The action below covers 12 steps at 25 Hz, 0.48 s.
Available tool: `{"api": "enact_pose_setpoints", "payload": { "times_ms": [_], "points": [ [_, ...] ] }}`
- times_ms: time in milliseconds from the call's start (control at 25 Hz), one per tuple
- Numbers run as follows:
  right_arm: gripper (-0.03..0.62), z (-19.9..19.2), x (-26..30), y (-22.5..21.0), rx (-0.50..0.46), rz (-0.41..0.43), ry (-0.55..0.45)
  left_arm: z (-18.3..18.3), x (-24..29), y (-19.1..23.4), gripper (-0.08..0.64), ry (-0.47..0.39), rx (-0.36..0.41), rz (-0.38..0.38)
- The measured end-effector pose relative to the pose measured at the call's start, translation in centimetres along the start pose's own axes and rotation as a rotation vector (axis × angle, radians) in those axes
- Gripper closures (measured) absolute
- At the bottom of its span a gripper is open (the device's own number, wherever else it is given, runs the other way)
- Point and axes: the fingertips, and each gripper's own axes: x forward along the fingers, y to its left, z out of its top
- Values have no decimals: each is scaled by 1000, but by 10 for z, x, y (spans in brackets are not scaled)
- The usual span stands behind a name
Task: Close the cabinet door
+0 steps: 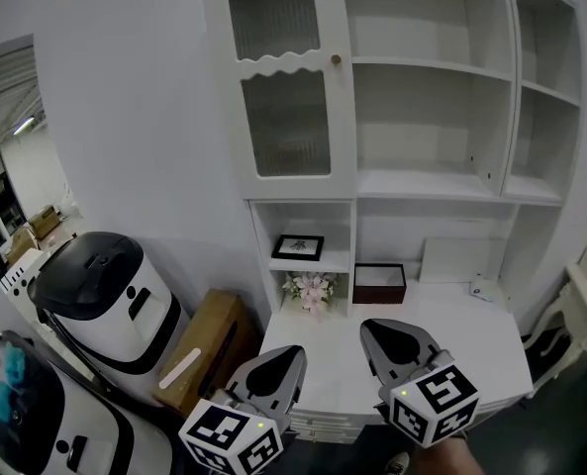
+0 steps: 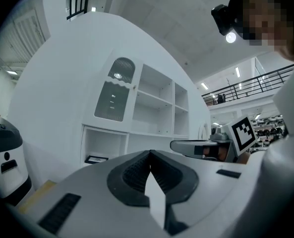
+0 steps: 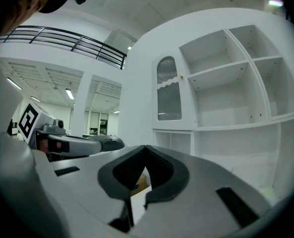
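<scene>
I have both claws low in the frame, pointing level over the white desktop. The left gripper has its jaws pressed together with nothing between them, and the right gripper beside it is likewise closed and empty. The cabinet door sits in the upper centre, well apart from both claws. It has ribbed glass panels and lies flush with the shelf frame, its small knob on the right edge. Below it I see a picture frame, flowers and a dark box
</scene>
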Motion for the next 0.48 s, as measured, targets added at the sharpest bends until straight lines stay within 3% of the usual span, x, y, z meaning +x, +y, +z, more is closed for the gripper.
{"api": "enact_pose_setpoints", "payload": {
  "times_ms": [320,480],
  "points": [
    [588,-4,-1,-11,20,9,1,-3,14,-1,554,-14,-18,11],
    [588,-11,-2,-21,38,10,4,-9,22,-7,554,18,-14,9]
  ]
}}
